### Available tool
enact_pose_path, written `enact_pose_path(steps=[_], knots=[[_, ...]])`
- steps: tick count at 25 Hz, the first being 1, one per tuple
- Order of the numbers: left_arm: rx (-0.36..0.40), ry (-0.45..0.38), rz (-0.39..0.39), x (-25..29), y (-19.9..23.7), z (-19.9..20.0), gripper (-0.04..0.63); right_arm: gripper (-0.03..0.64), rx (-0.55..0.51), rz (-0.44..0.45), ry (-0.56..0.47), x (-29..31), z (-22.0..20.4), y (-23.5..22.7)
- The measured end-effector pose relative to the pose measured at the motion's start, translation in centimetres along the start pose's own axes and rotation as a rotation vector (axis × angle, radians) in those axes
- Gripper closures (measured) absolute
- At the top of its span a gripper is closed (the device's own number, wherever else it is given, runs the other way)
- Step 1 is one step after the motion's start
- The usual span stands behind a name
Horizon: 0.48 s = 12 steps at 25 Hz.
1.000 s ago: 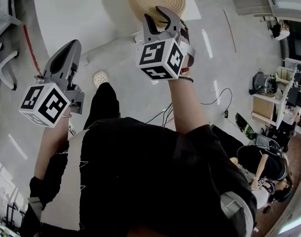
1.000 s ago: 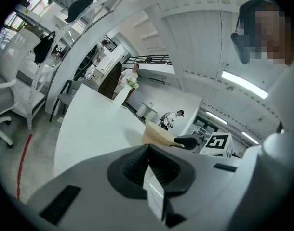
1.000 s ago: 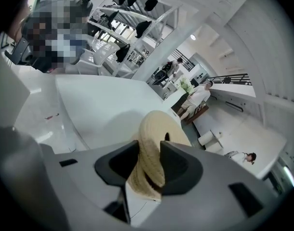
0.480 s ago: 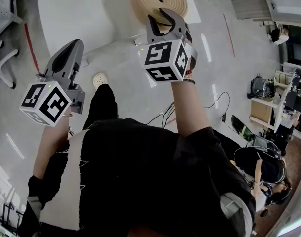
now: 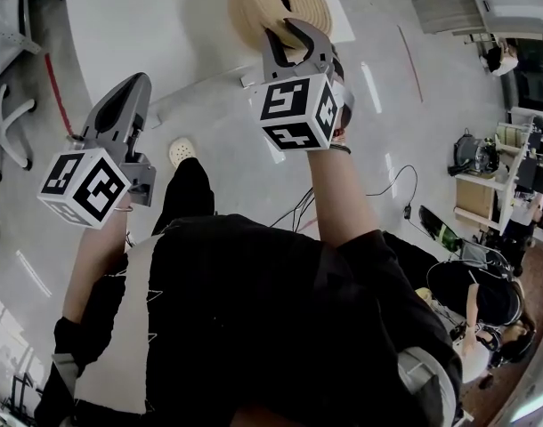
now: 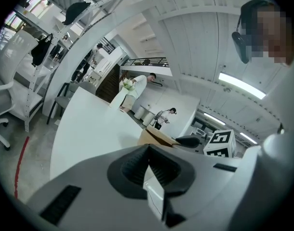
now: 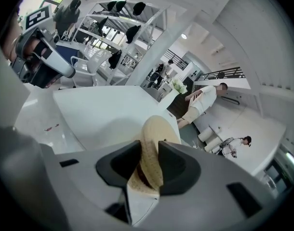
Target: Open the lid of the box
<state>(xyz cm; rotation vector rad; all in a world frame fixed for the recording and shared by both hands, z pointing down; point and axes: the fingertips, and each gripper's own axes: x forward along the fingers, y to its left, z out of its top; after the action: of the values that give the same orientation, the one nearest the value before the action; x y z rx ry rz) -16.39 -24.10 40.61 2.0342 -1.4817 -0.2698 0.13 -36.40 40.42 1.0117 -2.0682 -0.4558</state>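
Right gripper (image 7: 148, 150) had just been closing, pinching the rim of the round tan woven lid (image 7: 155, 129); left gripper (image 6: 147, 150) jaws were together, holding nothing.

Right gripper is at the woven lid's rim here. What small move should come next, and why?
Probably raise the rim a little. The right gripper has the edge of the round tan woven lid between its jaws. They have just been closing, and the pads now look pressed on both sides. In the head view, the lid does not look raised yet above the white table.
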Motion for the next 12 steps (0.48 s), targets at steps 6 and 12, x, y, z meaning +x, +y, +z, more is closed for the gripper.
enact_pose_path(steps=[6,12], knots=[[0.009,-0.015,0.0,-0.34,-0.54,0.38,0.584,0.506,0.009,-0.018,-0.011,-0.47,0.45,-0.82],[0.003,-0.018,-0.001,-0.65,-0.29,0.67,0.584,0.511,0.035,-0.042,-0.013,-0.7,0.85,-1.0]])
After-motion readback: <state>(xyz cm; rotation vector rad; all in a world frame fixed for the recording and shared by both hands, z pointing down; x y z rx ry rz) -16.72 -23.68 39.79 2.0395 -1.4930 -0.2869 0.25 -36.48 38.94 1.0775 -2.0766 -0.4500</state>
